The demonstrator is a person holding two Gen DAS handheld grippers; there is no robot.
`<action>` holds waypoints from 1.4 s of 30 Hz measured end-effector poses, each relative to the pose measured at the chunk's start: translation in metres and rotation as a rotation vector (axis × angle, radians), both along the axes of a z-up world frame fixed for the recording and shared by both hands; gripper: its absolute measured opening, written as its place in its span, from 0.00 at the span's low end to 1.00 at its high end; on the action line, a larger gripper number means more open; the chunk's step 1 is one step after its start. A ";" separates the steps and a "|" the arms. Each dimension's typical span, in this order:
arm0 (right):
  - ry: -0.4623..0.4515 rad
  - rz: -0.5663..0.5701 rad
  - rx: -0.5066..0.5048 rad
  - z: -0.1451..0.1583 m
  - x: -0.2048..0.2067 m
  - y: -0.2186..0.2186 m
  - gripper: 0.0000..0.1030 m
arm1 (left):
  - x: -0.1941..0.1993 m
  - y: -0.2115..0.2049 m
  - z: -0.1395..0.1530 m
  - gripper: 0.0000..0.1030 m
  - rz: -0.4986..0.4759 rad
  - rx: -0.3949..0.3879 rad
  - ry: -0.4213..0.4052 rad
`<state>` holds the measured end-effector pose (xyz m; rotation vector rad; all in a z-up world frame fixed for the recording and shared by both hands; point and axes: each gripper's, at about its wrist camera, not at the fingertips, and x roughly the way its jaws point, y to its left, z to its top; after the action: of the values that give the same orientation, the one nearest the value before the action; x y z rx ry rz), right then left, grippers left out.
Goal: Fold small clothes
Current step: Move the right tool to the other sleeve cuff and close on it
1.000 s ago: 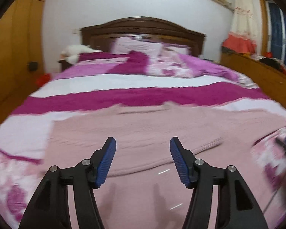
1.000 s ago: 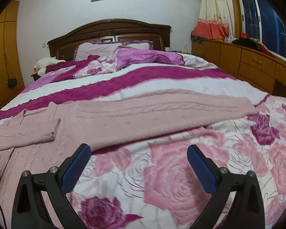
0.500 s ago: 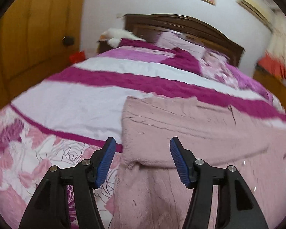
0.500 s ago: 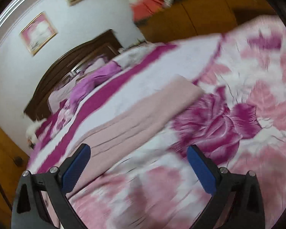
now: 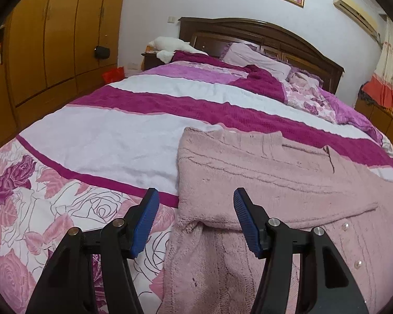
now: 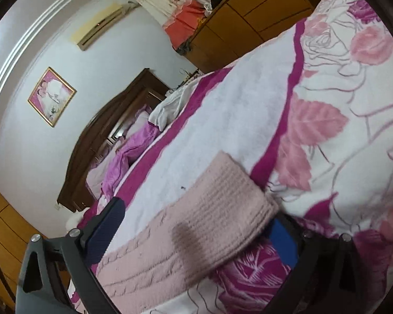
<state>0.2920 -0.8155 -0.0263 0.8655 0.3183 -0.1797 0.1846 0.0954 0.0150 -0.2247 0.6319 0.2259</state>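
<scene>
Pink cardigan [image 5: 262, 172] flat on bed [image 5: 112, 136]; no containers.

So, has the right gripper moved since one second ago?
Yes. The right gripper has rolled, so the headboard now looks tilted, and it has travelled along the bed to the sleeve end, now between its open jaws.

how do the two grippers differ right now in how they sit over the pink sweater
The left gripper sits level; the right gripper is rolled hard to one side, so its view of the room tilts. The left gripper hovers over the folded sleeve edge of the pink sweater, the right over a ribbed cuff end. The left view is sharp, the right blurred. Both are open and hold nothing.
</scene>
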 end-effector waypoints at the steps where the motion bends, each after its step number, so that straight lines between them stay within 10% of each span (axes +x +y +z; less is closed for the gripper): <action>1: -0.010 0.015 0.008 -0.001 -0.001 0.002 1.00 | 0.001 -0.001 -0.001 0.35 -0.003 0.007 0.005; 6: -0.054 -0.008 0.080 -0.011 -0.016 -0.006 0.82 | 0.000 -0.004 0.000 0.35 -0.014 0.020 0.002; 14: -0.010 -0.119 0.153 -0.026 -0.020 -0.019 0.10 | -0.008 0.008 0.007 0.35 0.013 -0.018 -0.040; 19: 0.091 -0.121 0.078 -0.015 -0.014 -0.016 0.07 | -0.006 0.009 0.006 0.35 0.014 -0.023 -0.037; 29: 0.356 -0.155 -0.395 0.070 0.016 0.054 0.07 | -0.006 0.008 0.019 0.35 -0.013 -0.011 -0.071; 42: 0.376 -0.010 -0.721 0.160 0.058 0.229 0.07 | -0.019 0.038 0.048 0.35 -0.024 -0.117 -0.118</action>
<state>0.3496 -0.5867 0.1340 0.1130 0.5548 -0.4373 0.1659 0.1336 0.0628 -0.3406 0.5314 0.1513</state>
